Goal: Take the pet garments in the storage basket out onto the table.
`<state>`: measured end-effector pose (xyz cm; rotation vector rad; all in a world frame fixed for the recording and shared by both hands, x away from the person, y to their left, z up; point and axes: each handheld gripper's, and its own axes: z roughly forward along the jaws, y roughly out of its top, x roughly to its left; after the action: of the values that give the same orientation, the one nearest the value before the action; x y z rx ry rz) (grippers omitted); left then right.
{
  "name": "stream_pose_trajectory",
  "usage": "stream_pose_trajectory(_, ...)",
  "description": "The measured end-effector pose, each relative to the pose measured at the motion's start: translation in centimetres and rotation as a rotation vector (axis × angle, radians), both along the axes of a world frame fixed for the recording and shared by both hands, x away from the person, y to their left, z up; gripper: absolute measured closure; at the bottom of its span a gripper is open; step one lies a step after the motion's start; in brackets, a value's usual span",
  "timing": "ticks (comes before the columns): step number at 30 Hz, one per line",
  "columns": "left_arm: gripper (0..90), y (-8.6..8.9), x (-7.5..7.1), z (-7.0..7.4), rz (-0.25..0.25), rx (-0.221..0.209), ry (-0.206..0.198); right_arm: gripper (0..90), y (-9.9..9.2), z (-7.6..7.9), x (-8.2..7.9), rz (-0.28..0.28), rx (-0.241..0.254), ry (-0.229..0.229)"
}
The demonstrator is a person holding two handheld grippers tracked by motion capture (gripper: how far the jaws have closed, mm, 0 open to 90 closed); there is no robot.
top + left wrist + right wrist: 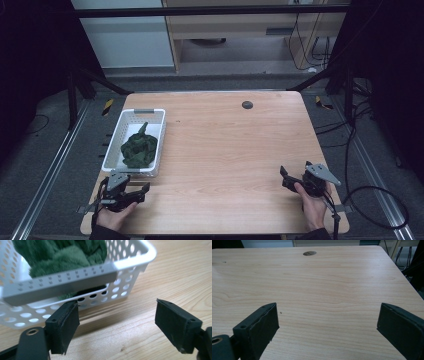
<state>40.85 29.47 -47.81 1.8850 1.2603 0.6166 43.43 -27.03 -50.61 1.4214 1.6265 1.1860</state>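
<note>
1. High view: a white perforated basket (pixel 157 131) sits on the left part of the wooden tabletop (pixel 225 150), its long axis running from the person's side toward the far edge. A crumpled dark green cloth (pixel 140 148) lies inside, heaped toward the near end with one tip pointing to the far end.

2. The left tool (pixel 141 191) rests at the near left corner of the tabletop, just in front of the basket's near short wall. The cloth lies forward of it, beyond that wall and slightly to its right.

3. In the left gripper view the left tool (pixel 117 323) has its jaws spread wide with nothing between them. The basket's grey-edged rim (pixel 62 287) stands just beyond the left jaw, close to it, and the green cloth (pixel 62 255) shows above that rim.

4. The right tool (pixel 290 179) sits near the right front of the tabletop, well apart from the basket. In the right gripper view the right tool (pixel 328 326) is likewise wide open and holds nothing, facing bare wood.

5. My judgement: the left hand is plainly the nearer one. To reach the cloth it would need to lift over the near wall and come down into the basket, rather than push straight ahead.
</note>
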Motion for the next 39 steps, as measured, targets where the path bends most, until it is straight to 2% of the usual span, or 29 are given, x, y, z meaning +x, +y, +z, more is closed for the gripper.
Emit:
stream_pose_trajectory(8, 22.7, 0.6, -0.7, 2.3, 0.035, -0.049, -0.061, 4.1, 0.1, 0.0, 0.0, 0.012, 0.0, 0.005)
stream_pose_trajectory(17, 23.2, 1.3, -0.4, 4.1, 0.074, -0.066, -0.09, 4.1, 0.0, 0.0, 0.0, 0.015, -0.001, -0.001)
stream_pose_trajectory(23, 23.0, 1.5, 0.3, 5.5, 0.076, -0.067, -0.098, 3.9, 0.0, 0.0, 0.0, 0.01, 0.005, 0.004)
stream_pose_trajectory(33, 22.6, 1.7, 2.1, 8.5, 0.083, -0.089, -0.149, 4.5, -0.2, 0.0, -0.2, 0.001, 0.012, 0.0)
stream_pose_trajectory(39, 22.5, 1.3, 3.0, 9.4, 0.072, -0.092, -0.155, 4.7, -0.2, 0.0, -0.2, 0.006, 0.009, 0.002)
